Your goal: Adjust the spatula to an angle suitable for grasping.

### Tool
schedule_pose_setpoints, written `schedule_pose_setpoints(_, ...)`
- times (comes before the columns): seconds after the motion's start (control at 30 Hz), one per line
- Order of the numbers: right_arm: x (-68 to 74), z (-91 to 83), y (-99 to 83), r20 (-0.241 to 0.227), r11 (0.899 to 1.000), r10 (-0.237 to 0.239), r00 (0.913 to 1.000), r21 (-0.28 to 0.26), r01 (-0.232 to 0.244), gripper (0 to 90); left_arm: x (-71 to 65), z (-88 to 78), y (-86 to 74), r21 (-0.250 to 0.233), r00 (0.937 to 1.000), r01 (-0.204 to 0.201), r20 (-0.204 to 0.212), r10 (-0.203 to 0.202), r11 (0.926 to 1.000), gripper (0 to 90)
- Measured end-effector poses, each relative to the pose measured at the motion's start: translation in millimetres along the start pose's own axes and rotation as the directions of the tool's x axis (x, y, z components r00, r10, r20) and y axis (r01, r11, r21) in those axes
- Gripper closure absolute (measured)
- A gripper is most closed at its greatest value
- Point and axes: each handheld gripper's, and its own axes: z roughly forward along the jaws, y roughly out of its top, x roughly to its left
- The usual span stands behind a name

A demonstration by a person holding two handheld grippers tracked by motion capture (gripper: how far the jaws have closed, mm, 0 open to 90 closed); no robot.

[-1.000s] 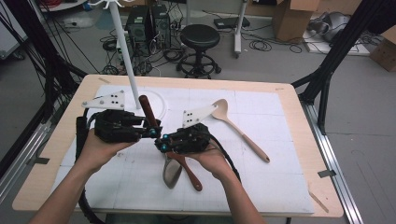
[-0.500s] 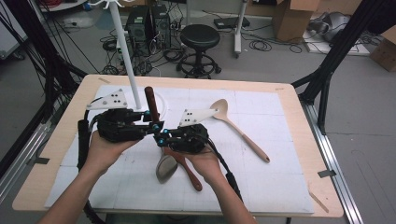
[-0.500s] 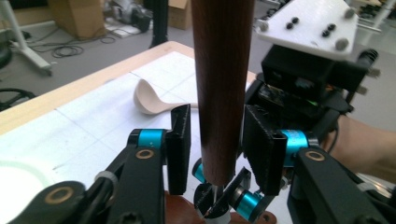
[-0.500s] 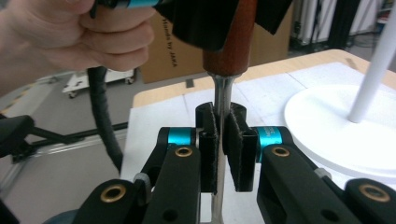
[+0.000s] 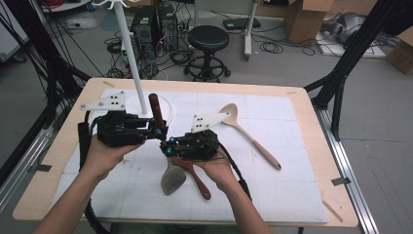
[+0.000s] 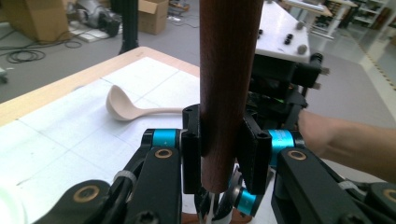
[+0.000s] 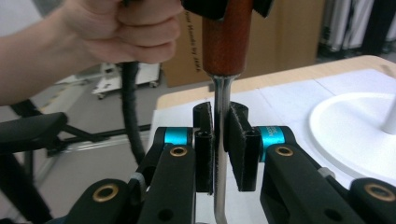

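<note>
- Left gripper view: left gripper (image 6: 223, 135) with both pads pressed flat on the dark wooden handle (image 6: 229, 70), low on its length; handle upright. Jaws moderately apart, just closing in on that handle.
- Same view, further off: pale wooden ladle (image 6: 122, 106) lying on the white mat (image 6: 70, 135), bowl up.
- Right gripper view (not visible from the left one): right gripper (image 7: 219, 126) nearly shut, pads nipping the thin metal shank (image 7: 219, 93) just below the handle's end. White stand base (image 7: 355, 126) to the side.
- High view: both grippers tip to tip over the middle of the table (image 5: 302, 105), handle sticking up between them, grey head (image 5: 173, 179) hanging low over the mat. Red-brown spoon (image 5: 197, 178) lying just beside the head, under the right hand (image 5: 216, 168).
- Against a second ago: handle leaning left then, nearer upright now; head barely shifted; ladle and spoon unmoved.
</note>
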Motion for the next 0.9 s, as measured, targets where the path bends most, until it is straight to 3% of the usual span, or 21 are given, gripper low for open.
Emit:
schedule_pose_setpoints(0.13,0.3,-0.1,0.2,-0.002,1.0,-0.008,1.0,0.002,0.008,84.0,-0.9,0.8,-0.2,0.004,0.9999,-0.01,-0.006,0.01,0.9999,73.0)
schedule_pose_setpoints(0.27,3.1,1.0,-0.1,0.045,1.0,0.008,0.999,-0.007,-0.007,84.5,-6.2,1.1,0.4,-0.026,0.9975,-0.002,-0.07,0.0,0.9997,67.4)
schedule_pose_setpoints(0.37,5.0,1.9,-1.0,0.095,1.0,0.026,0.9951,-0.005,-0.025,84.5,-12.4,3.9,0.4,-0.026,0.9909,-0.021,-0.134,0.018,0.9994,64.3)
schedule_pose_setpoints(0.5,8.5,2.0,-0.8,0.128,0.999,0.038,0.9911,-0.019,-0.036,84.5,-14.4,6.0,-0.5,-0.03,0.9853,-0.015,-0.17,0.01,0.9994,67.4)
schedule_pose_setpoints(0.57,9.2,1.7,-0.4,0.132,0.999,0.035,0.9907,-0.025,-0.032,84.5,-12.3,5.6,-1.0,-0.043,0.9896,0.007,-0.143,-0.014,0.999,72.6)
schedule_pose_setpoints(0.63,9.4,1.1,-0.1,0.123,1.0,0.023,0.9922,-0.018,-0.021,83.9,-11.3,4.8,-0.9,-0.038,0.9927,0.002,-0.121,-0.007,0.9993,73.1)
schedule_pose_setpoints(0.83,5.5,-2.0,0.2,0.046,0.999,0.009,0.9989,-0.04,-0.007,79.2,-5.6,0.7,-1.3,-0.041,0.9991,0.008,-0.041,-0.009,0.9991,73.4)
schedule_pose_setpoints(0.9,4.8,-2.9,0.6,0.027,0.998,0.018,0.9995,-0.063,-0.016,82.9,-4.1,0.8,-1.7,-0.031,0.9996,0.002,-0.028,-0.003,0.9995,73.4)
